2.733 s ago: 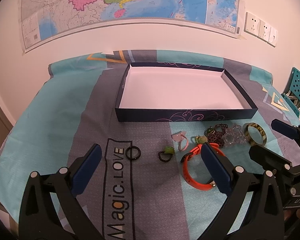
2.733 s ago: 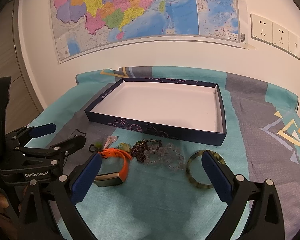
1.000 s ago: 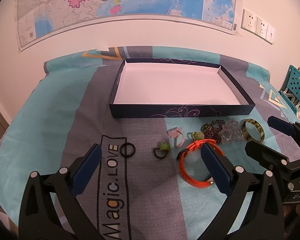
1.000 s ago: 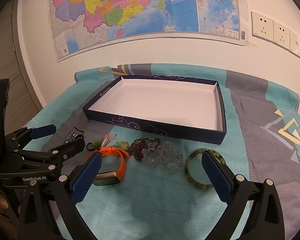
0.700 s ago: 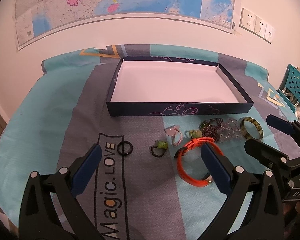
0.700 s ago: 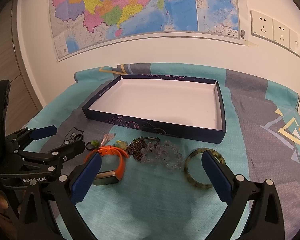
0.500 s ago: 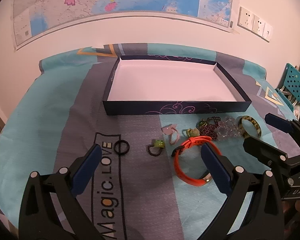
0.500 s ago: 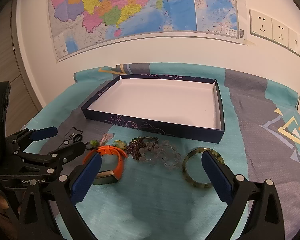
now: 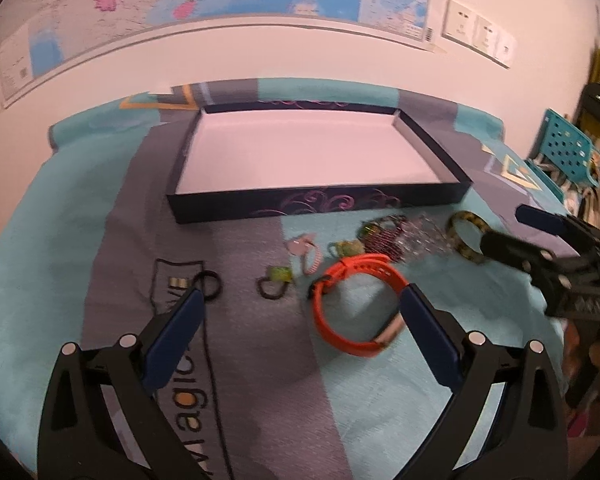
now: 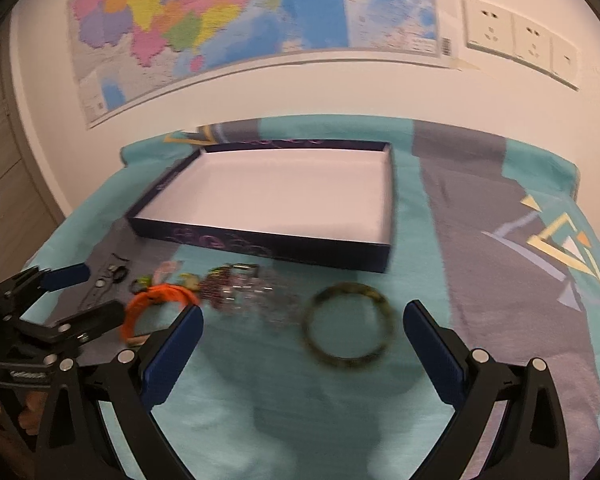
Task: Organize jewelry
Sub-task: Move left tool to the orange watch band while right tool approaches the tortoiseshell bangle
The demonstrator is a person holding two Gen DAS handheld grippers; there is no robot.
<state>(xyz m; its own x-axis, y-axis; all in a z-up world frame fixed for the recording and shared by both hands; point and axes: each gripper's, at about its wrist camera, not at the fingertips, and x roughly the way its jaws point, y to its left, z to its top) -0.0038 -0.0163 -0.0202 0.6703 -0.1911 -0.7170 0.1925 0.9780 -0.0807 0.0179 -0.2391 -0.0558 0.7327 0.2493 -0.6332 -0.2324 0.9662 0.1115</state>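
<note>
Nearest the lenses, both tongs stand wide apart and hold nothing: left tongs (image 9: 300,312) over the orange band (image 9: 356,308), right tongs (image 10: 302,326) over the mottled green bangle (image 10: 346,334); every piece lies on the cloth-covered tabletop (image 9: 60,248), none in the box; judged step: approach for a first pick; next move calls for lowering one pair around a piece, closing, then carrying it over the near wall; beyond lie small rings (image 9: 210,284) and bead bracelets (image 10: 244,292); cloth print blurred, partly reads "agic"; farthest, the empty dark-blue box (image 9: 316,206) and wall map (image 10: 236,16).
</note>
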